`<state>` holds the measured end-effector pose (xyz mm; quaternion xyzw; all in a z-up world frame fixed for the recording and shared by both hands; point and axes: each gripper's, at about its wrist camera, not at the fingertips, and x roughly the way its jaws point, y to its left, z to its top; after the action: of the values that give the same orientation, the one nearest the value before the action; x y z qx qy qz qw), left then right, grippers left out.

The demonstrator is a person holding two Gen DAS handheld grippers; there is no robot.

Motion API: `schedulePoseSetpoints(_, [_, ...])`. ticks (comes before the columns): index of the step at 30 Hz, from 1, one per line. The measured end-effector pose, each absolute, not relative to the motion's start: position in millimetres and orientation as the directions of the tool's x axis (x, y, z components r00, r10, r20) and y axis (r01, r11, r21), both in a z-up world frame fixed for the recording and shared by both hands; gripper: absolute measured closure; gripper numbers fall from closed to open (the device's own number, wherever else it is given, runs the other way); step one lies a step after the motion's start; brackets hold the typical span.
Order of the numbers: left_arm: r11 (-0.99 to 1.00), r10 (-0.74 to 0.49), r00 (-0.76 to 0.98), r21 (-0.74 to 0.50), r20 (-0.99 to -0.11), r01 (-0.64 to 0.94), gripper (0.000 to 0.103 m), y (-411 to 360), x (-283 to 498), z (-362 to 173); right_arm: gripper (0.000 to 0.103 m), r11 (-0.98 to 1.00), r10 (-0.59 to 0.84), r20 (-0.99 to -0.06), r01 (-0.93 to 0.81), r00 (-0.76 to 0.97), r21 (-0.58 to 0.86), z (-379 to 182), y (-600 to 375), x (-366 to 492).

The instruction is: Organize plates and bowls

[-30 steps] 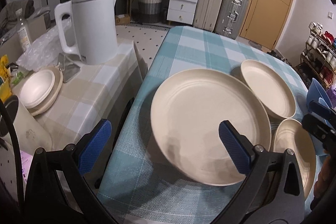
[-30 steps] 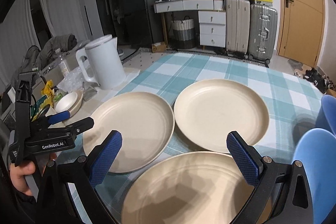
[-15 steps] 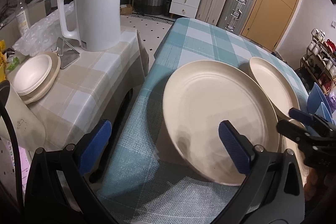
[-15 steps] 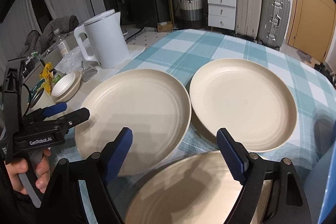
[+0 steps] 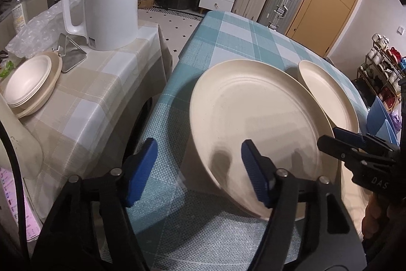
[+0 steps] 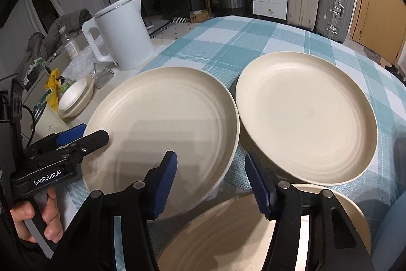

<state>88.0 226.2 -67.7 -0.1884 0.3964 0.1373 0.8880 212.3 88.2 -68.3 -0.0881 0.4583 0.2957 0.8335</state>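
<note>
Three cream plates lie on the teal checked table. The left plate [image 5: 256,123] [image 6: 162,128] sits with its near rim between the fingers of my left gripper [image 5: 199,169], which is open and straddles that rim. The far plate [image 5: 327,93] [image 6: 304,116] lies to its right. The near plate [image 6: 241,233] lies under my right gripper [image 6: 210,184], which is open above the gap between the plates. The left gripper also shows in the right wrist view [image 6: 83,136], and the right gripper in the left wrist view [image 5: 337,137].
A side table [image 5: 88,98] with a beige checked cloth stands to the left, holding a white kettle [image 5: 106,1], a stack of cream bowls on a plate [image 5: 28,83] and a metal stand [image 5: 68,52]. Blue bowls [image 5: 380,118] sit at the table's right edge.
Both grippers have narrowed their jaws while staying open. The left gripper moved forward onto the left plate's near rim. The right gripper moved forward over the near plate.
</note>
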Motion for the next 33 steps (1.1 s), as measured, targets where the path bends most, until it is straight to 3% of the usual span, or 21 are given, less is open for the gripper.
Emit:
schedulePoseSetpoints(3, [0.891,0.087,0.650,-0.233,-0.755,-0.389,0.047,226.1,88.4,-68.3,0.051,0.815,0.403,-0.820,-0.567,0.406,0.120,-68.9,89.8,213.5])
schedulePoseSetpoints(7, [0.895,0.093,0.649,-0.222,-0.755,-0.387,0.053,225.2,87.9,-68.9,0.066,0.828,0.375,-0.837,-0.550,0.400,0.108,-73.4,91.5,218.1])
schedulePoseSetpoints(14, [0.907,0.071,0.653,-0.224,-0.754,-0.357,0.085,220.7,89.4,-69.7,0.082,0.842,0.335,-0.844,-0.535,0.418,0.069,-75.4,92.6,219.3])
schedulePoseSetpoints(33, [0.917,0.101,0.659,-0.188,-0.746,-0.353,0.085,216.8,84.6,-62.5,0.085,0.849,0.292,-0.838,-0.529,0.461,0.005,-73.3,93.9,212.0])
